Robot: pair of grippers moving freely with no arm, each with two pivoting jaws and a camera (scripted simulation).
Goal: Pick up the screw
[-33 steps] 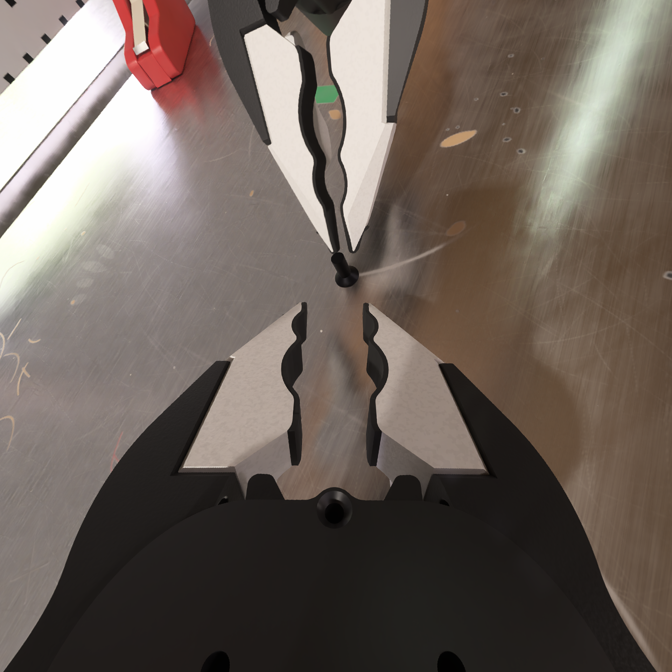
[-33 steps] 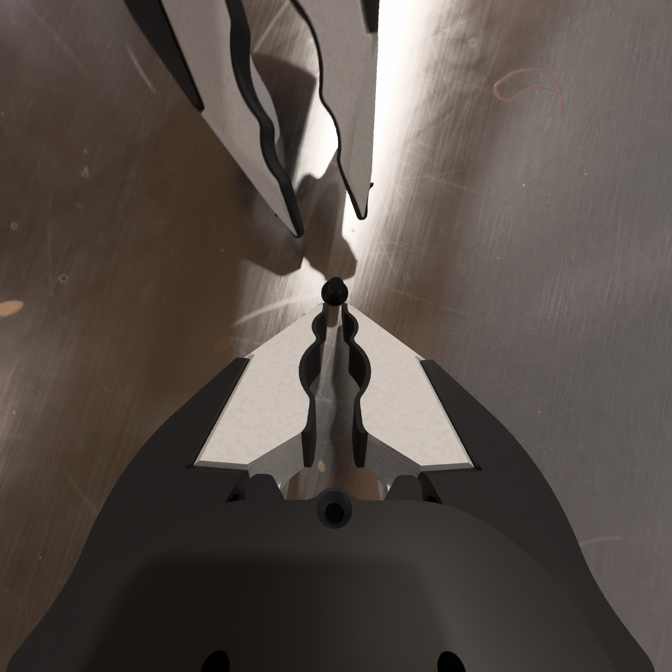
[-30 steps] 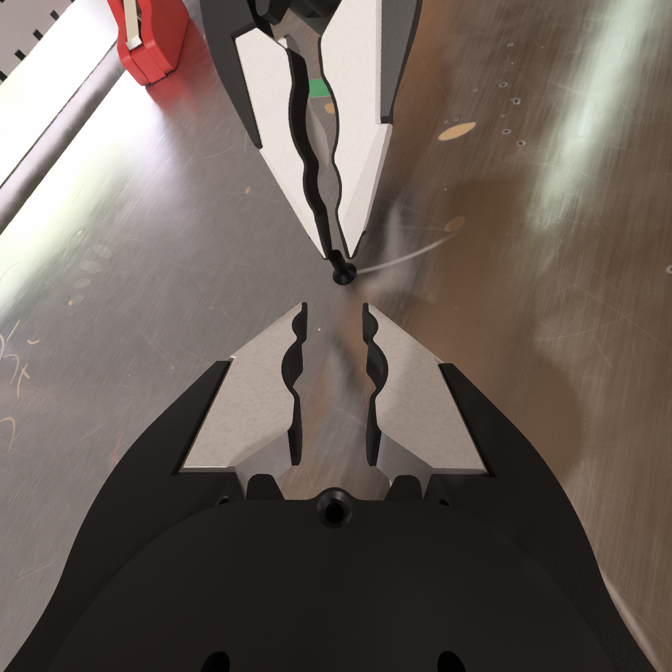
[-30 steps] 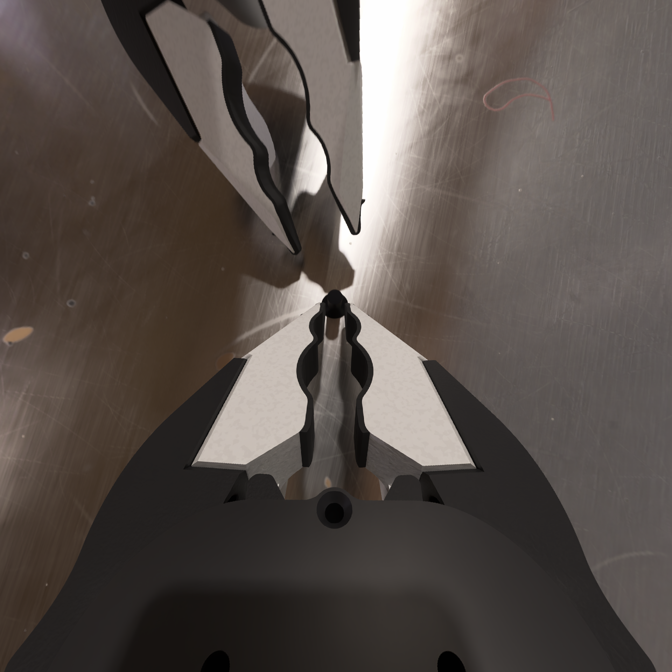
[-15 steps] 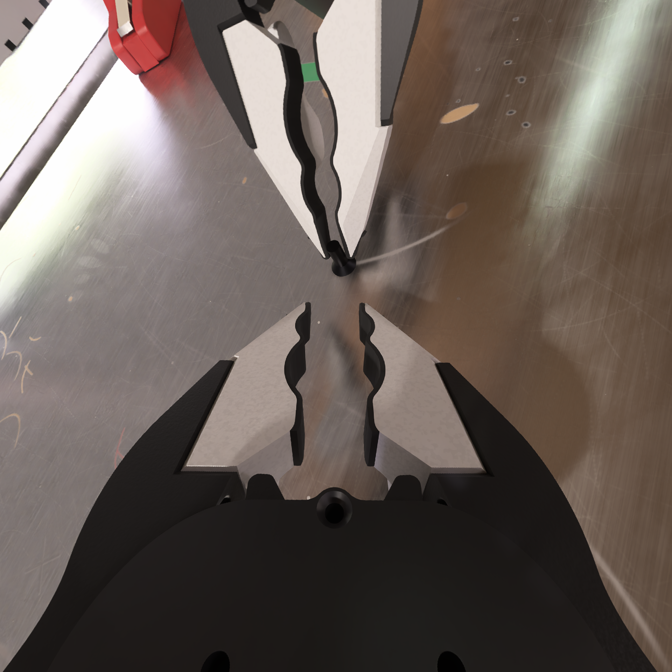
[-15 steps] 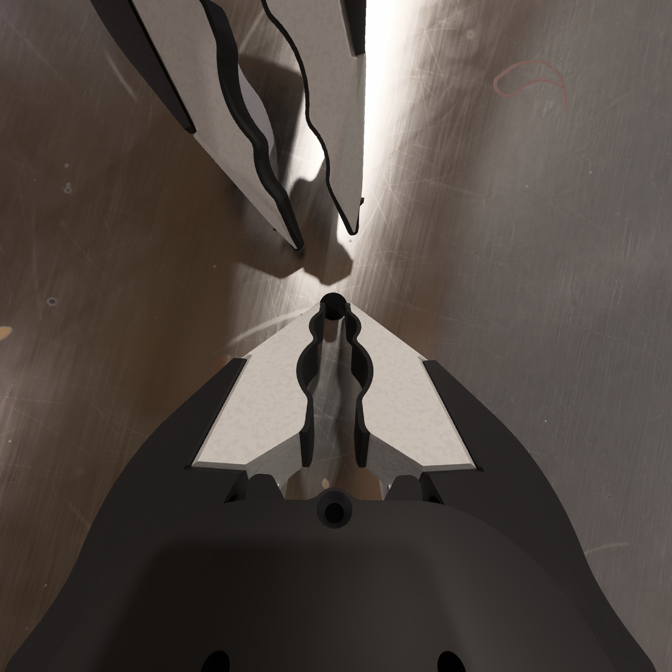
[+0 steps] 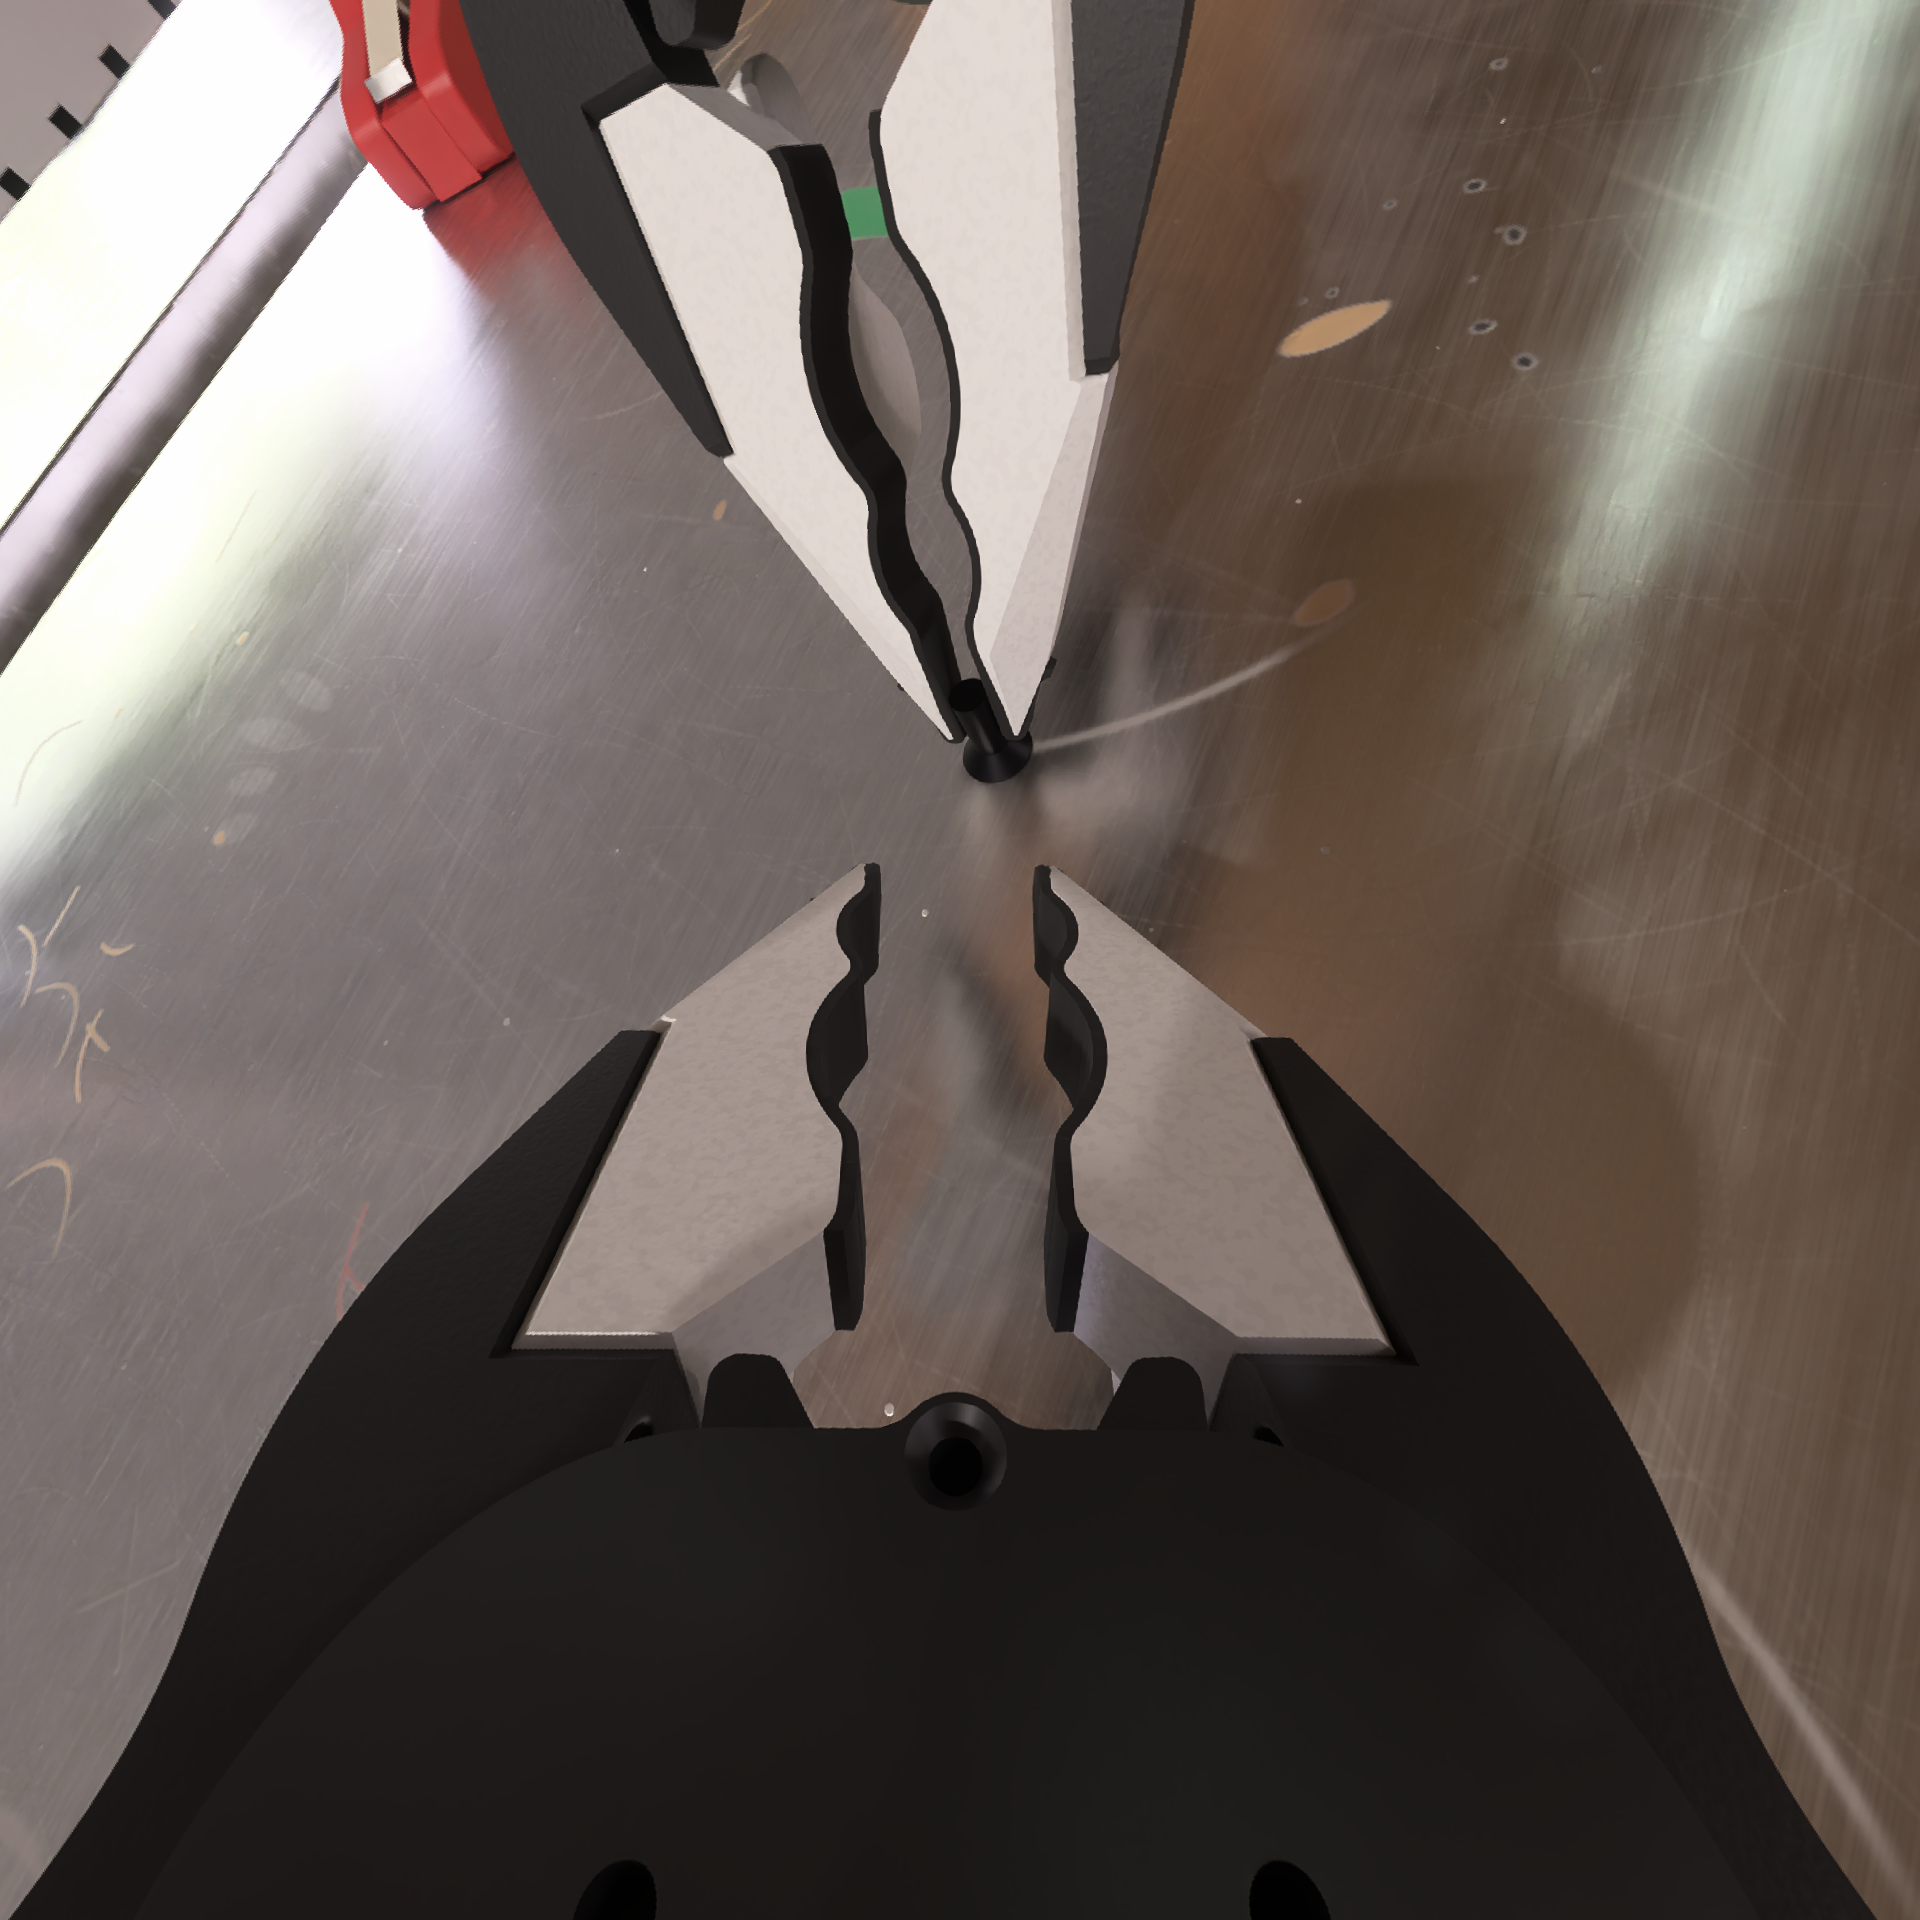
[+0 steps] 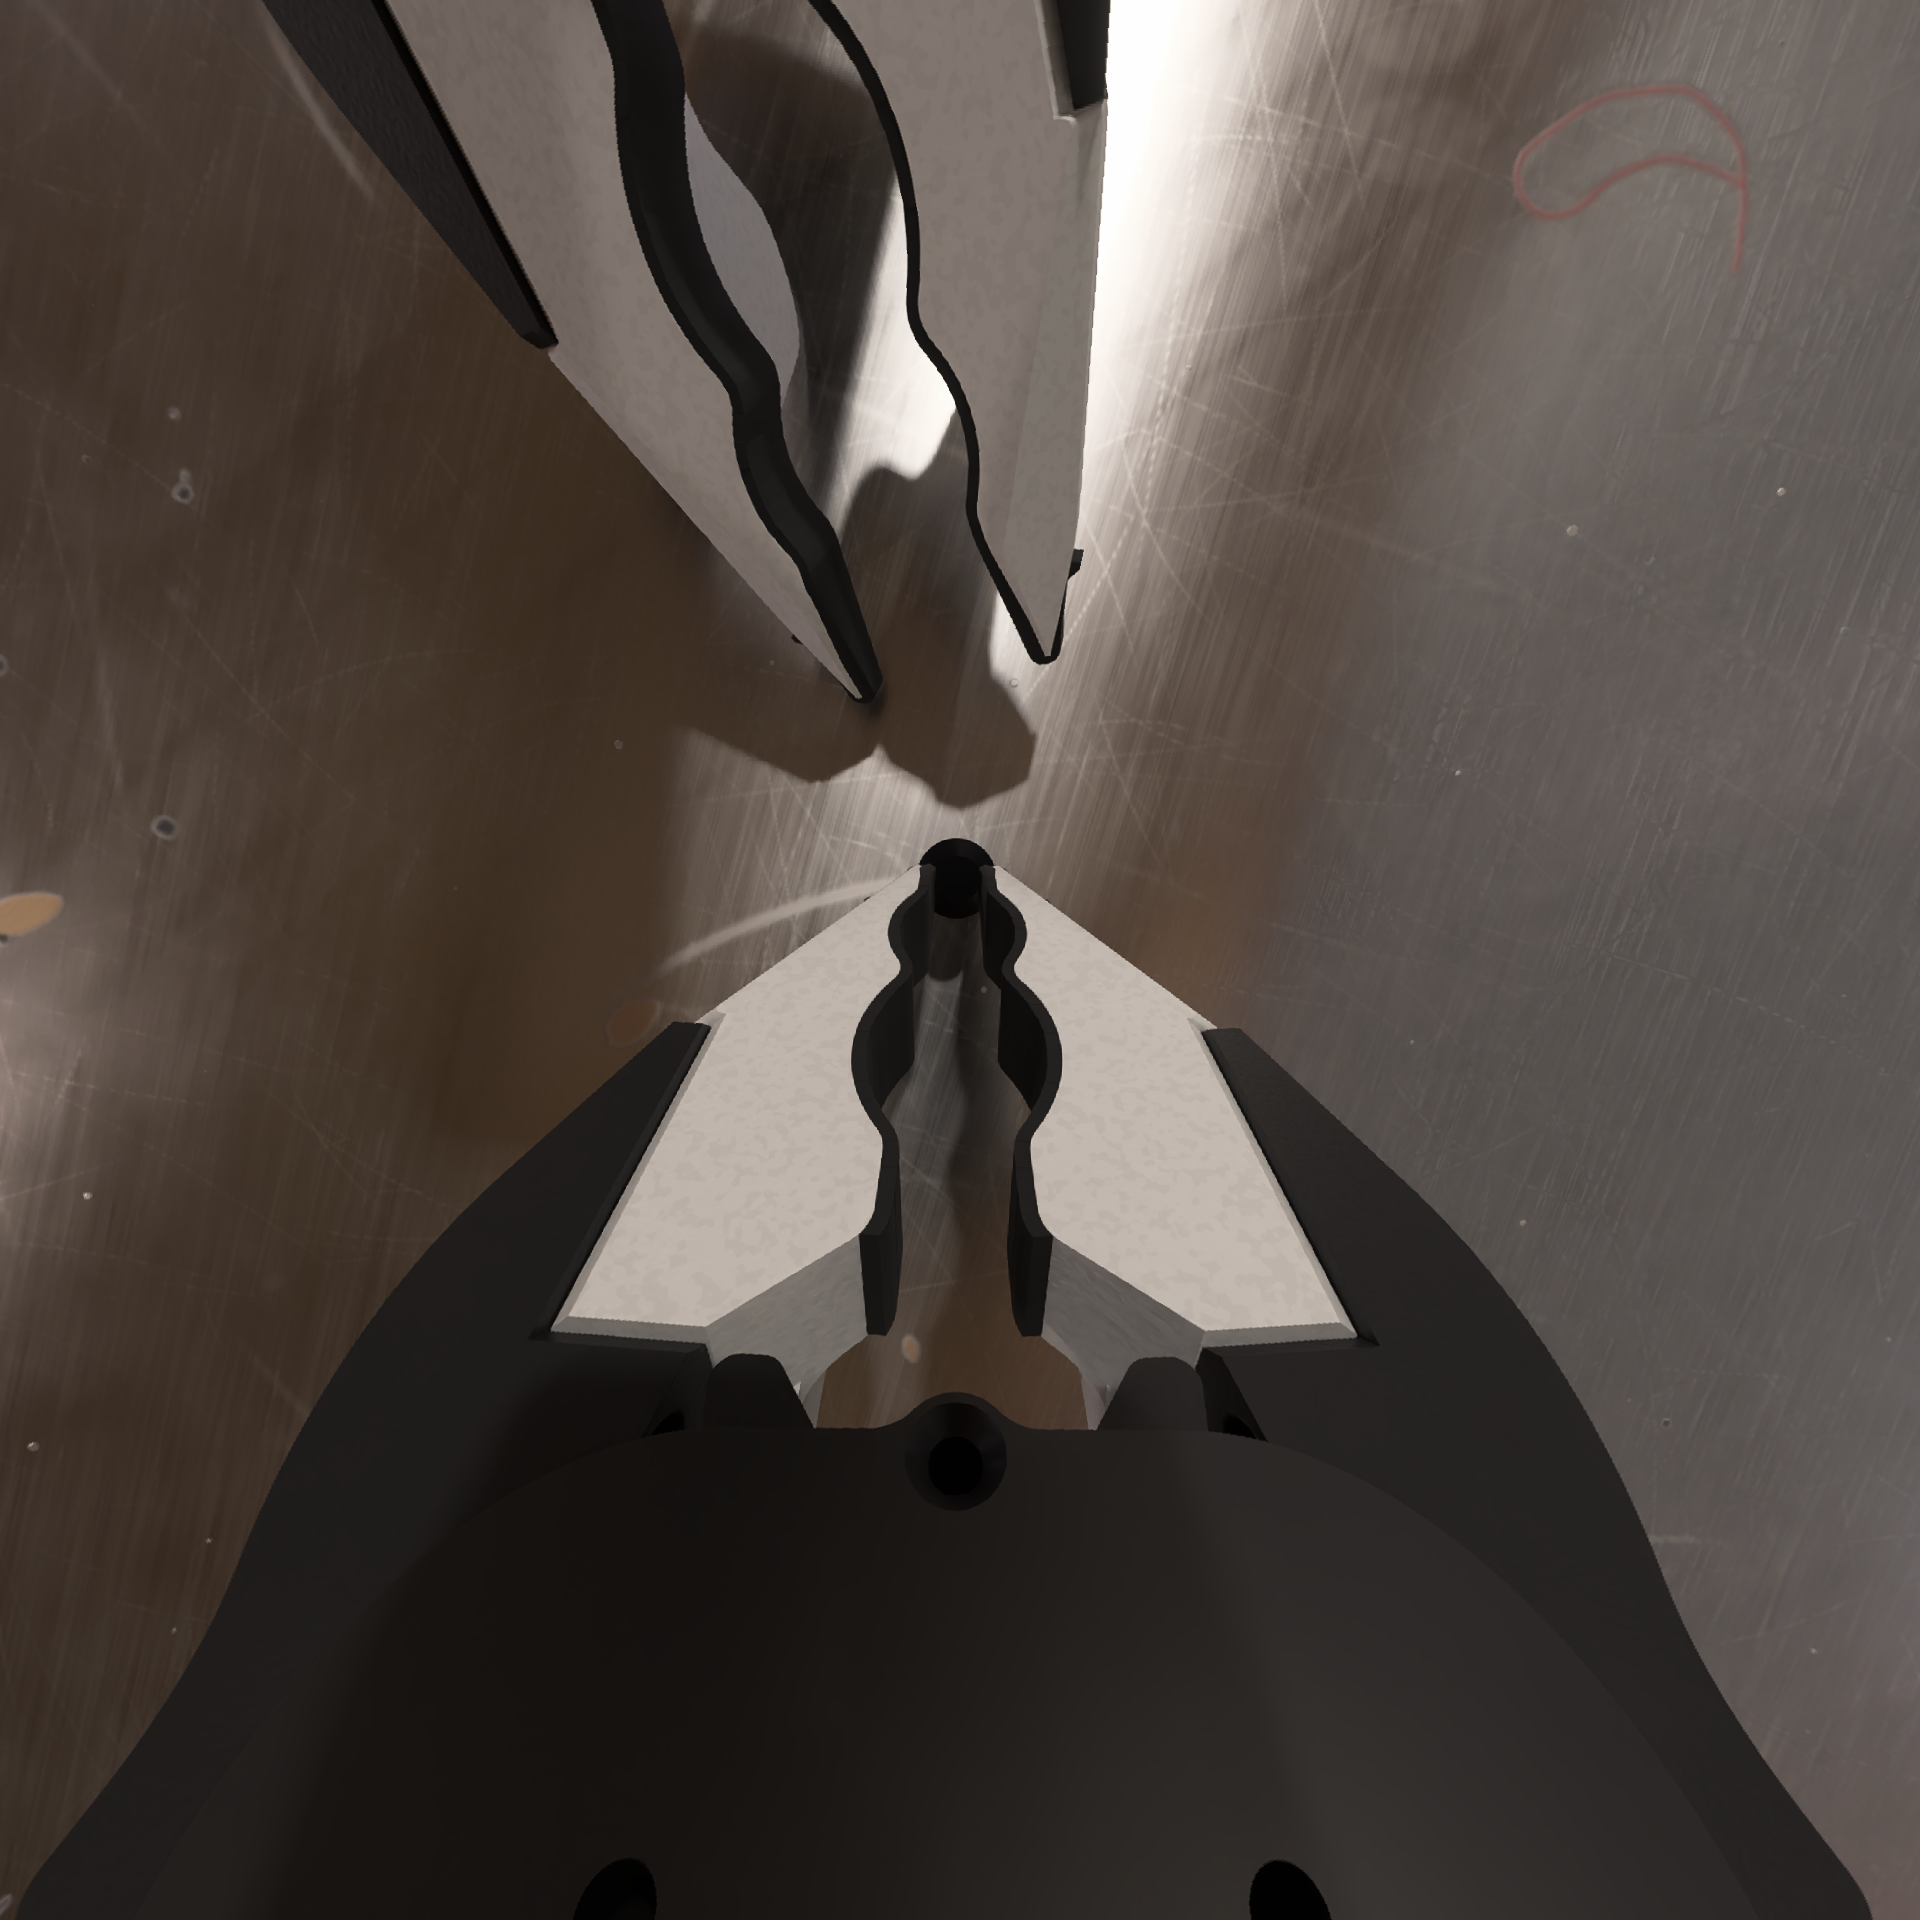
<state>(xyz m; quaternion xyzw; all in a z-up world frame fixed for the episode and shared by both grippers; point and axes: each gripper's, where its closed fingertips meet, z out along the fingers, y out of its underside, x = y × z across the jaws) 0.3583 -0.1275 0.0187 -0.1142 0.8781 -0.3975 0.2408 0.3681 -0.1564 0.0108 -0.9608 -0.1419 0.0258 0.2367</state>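
The small black screw (image 7: 993,756) stands head down on the scratched metal table (image 7: 416,727), its shaft pointing up. My right gripper (image 7: 979,715) comes in from the far side and is shut on the shaft between its fingertips. In the right wrist view the screw (image 8: 952,864) sits right at my right gripper's (image 8: 954,881) tips. My left gripper (image 7: 956,878) is open and empty, a short way in front of the screw and facing it. It shows in the right wrist view (image 8: 951,670) with its jaws apart.
A red tool (image 7: 416,125) lies at the far left by a pale ledge (image 7: 125,260). A green patch (image 7: 862,213) shows behind the right gripper. Several small holes (image 7: 1496,281) mark the table's right side. A thin red scribble (image 8: 1631,166) marks the table.
My right gripper has moved forward over the screw's shaft and its jaws have narrowed onto it. My left gripper has stayed open and has hardly moved.
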